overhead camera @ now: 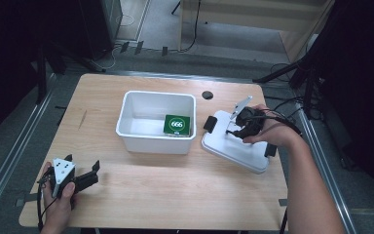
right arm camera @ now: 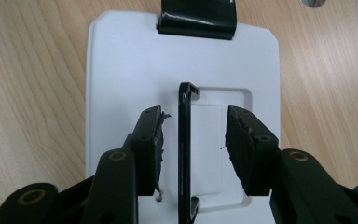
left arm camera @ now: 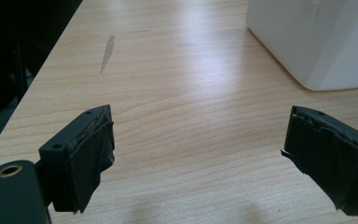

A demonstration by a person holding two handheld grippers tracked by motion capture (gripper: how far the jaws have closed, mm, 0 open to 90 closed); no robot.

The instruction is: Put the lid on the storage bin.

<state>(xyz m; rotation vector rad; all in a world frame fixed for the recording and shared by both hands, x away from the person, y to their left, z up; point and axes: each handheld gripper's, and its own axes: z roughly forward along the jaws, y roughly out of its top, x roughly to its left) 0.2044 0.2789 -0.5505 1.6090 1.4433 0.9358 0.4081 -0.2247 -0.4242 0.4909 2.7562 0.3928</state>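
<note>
A white lid (overhead camera: pixel 233 151) lies flat on the table to the right of a white bin (overhead camera: pixel 126 129). It has a thin black handle (right arm camera: pixel 184 154) standing upright in a recess at its middle. My right gripper (right arm camera: pixel 196 122) points down over the lid (right arm camera: pixel 121 70) with its jaws either side of that handle. The left pad sits close to the handle and the right pad stands well clear, so the right gripper (overhead camera: pixel 236 129) is open. My left gripper (overhead camera: pixel 83 163) rests near the table's front left corner. Its jaws (left arm camera: pixel 198 140) are wide open over bare wood.
Inside the bin, at its right side, lies a green card marked 666 (overhead camera: pixel 177 125). Black latches (overhead camera: pixel 210 123) sit at both ends of the lid. A small black disc (overhead camera: pixel 207 95) lies behind the bin. The bin's corner (left arm camera: pixel 317 42) stands ahead of the left gripper.
</note>
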